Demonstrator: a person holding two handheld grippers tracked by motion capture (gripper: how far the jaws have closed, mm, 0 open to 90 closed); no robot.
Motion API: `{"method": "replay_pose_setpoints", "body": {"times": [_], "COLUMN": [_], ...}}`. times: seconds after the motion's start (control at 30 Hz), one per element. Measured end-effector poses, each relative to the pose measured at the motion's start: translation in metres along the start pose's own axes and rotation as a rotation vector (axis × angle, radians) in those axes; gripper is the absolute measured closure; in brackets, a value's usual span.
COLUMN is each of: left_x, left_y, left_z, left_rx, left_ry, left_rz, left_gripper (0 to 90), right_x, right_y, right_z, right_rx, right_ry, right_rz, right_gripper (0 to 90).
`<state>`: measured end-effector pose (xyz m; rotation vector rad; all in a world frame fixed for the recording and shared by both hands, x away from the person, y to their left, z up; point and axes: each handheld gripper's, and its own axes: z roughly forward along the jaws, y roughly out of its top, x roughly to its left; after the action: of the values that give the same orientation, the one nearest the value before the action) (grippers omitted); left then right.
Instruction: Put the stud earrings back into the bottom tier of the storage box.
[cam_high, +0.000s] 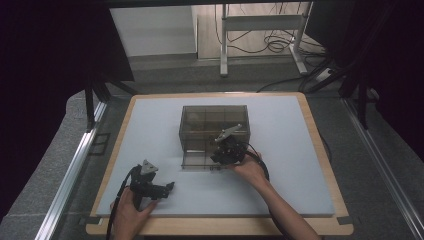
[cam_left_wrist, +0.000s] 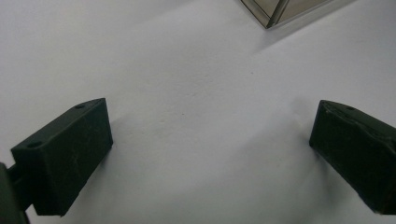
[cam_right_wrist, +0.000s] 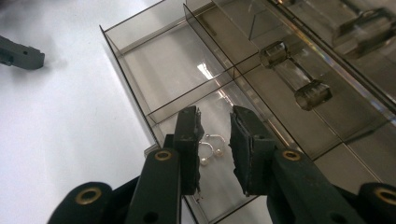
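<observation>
One smoked-plastic organiser box (cam_high: 214, 125) is standing near the middle of the tabletop (cam_high: 280, 190), with one drawer (cam_right_wrist: 154, 70) sliding out toward the near edge. Four drawer compartments are showing in the right gripper view. Two pearl earrings (cam_right_wrist: 210, 149) are lying in one compartment of the drawer. Two clear knob handles (cam_right_wrist: 314, 94) are showing on the box front. Two grippers are working over the tabletop: the left gripper (cam_high: 169, 187) and the right gripper (cam_right_wrist: 215, 140), each bearing two black fingers (cam_left_wrist: 65, 158).
</observation>
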<state>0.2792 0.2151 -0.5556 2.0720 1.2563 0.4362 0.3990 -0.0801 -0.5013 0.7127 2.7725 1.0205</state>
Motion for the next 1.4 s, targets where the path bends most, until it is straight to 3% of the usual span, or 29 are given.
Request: {"method": "replay_pose_setpoints", "body": {"times": [0.77,1.4], "left_x": [0.0,0.0], "left_y": [0.0,0.0], "left_z": [0.0,0.0], "left_rx": [0.0,0.001], "left_ry": [0.0,0.0], "left_rz": [0.0,0.001], "left_gripper": [0.0,0.0], "right_x": [0.008,0.015], "right_y": [-0.001,-0.015], "right_z": [-0.015,-0.028], "right_rx": [0.0,-0.005], "right_ry": [-0.008,-0.017], "right_rz": [-0.03,-0.047], "right_gripper": [58.4,38.5]}}
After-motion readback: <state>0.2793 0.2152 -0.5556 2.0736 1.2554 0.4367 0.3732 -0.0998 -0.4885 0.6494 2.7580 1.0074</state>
